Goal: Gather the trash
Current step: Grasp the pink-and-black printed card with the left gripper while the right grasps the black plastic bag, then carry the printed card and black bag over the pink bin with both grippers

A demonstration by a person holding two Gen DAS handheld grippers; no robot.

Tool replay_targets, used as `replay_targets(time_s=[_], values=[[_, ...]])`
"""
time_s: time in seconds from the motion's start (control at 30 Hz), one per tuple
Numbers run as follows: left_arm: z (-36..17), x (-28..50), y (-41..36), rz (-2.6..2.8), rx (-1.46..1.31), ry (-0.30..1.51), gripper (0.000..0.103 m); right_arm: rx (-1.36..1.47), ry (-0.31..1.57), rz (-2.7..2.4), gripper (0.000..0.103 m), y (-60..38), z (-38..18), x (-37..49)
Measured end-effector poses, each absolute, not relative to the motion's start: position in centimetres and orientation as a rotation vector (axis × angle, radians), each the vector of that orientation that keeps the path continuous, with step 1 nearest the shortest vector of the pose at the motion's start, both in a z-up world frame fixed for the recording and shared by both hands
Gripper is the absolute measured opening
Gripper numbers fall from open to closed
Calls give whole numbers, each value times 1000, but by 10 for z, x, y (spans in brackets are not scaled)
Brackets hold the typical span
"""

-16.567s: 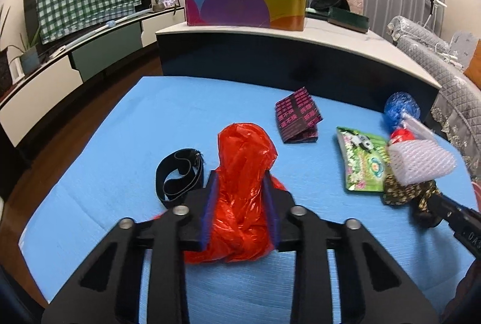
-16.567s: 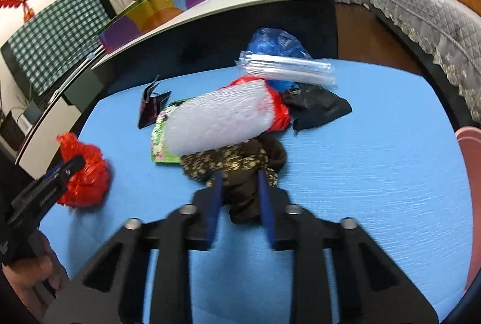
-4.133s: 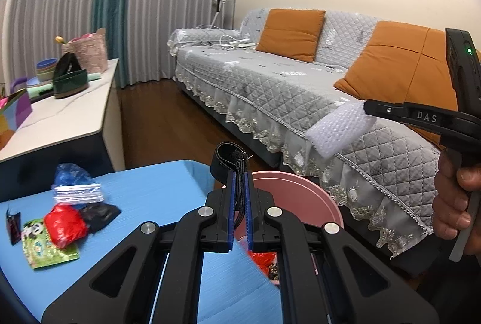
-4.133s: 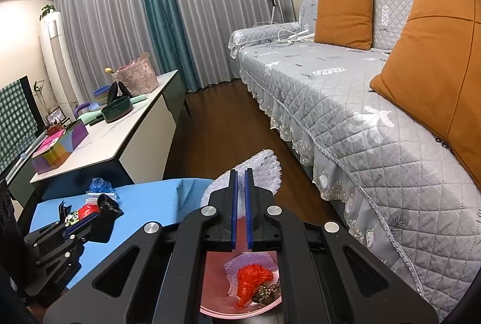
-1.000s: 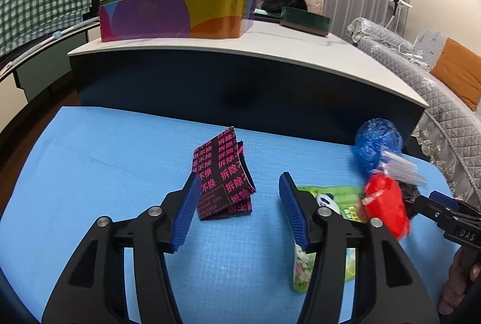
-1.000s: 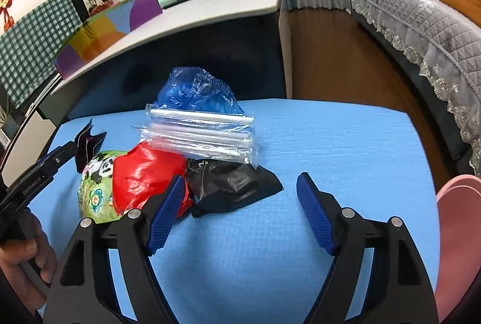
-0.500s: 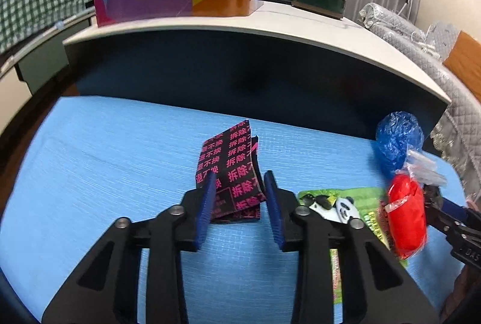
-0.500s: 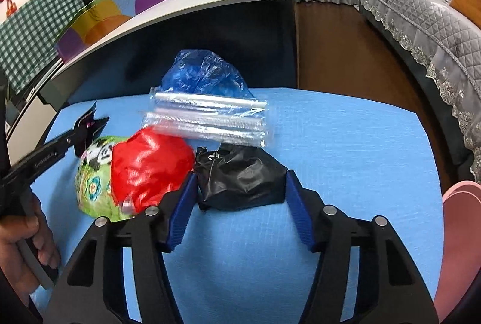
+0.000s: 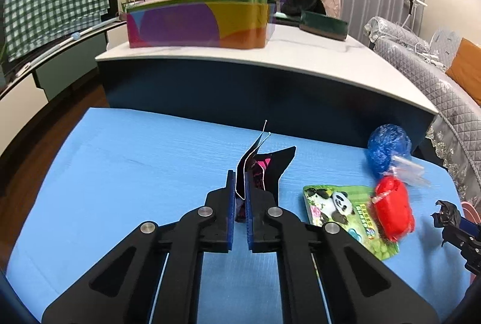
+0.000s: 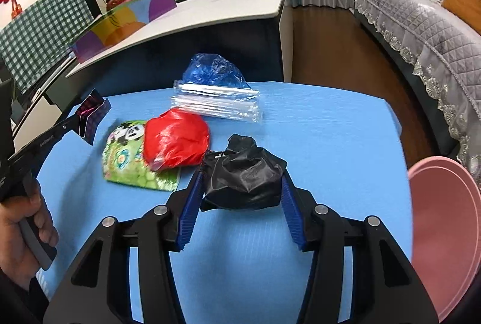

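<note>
Left wrist view: left tongs (image 9: 239,197) closing, now pinching black-pink wrapper (image 9: 261,170), lifted off bench (image 9: 135,161). Right tongs (image 10: 240,203) closing around black bag (image 10: 243,176), pads touching. Bin (image 10: 442,221) at 3 o'clock next, likely.

Left tool (image 9: 239,188) angled down, jaws closing, pads pinched tight on black-pink wrapper (image 9: 258,170); right tool (image 10: 240,194) angled down, jaws closing, pads pressing black bag (image 10: 243,176); hand (image 10: 21,236) gripping left handle
</note>
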State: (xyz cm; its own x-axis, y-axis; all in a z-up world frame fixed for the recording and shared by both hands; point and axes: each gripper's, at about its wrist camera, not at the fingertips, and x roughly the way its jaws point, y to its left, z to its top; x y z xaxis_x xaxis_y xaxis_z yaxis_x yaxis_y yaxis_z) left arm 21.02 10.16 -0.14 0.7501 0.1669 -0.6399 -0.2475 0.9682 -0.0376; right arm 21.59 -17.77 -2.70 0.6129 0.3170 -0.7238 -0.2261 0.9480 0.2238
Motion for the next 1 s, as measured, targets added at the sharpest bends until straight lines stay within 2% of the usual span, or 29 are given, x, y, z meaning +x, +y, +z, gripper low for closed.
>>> replay_targets(time_s=[0.43, 1.0], values=[[36, 166, 89, 142, -126, 618, 6, 138, 775, 279, 51, -202, 9, 156], [58, 122, 60, 20, -125, 569, 6, 202, 677, 185, 51, -247, 52, 101]])
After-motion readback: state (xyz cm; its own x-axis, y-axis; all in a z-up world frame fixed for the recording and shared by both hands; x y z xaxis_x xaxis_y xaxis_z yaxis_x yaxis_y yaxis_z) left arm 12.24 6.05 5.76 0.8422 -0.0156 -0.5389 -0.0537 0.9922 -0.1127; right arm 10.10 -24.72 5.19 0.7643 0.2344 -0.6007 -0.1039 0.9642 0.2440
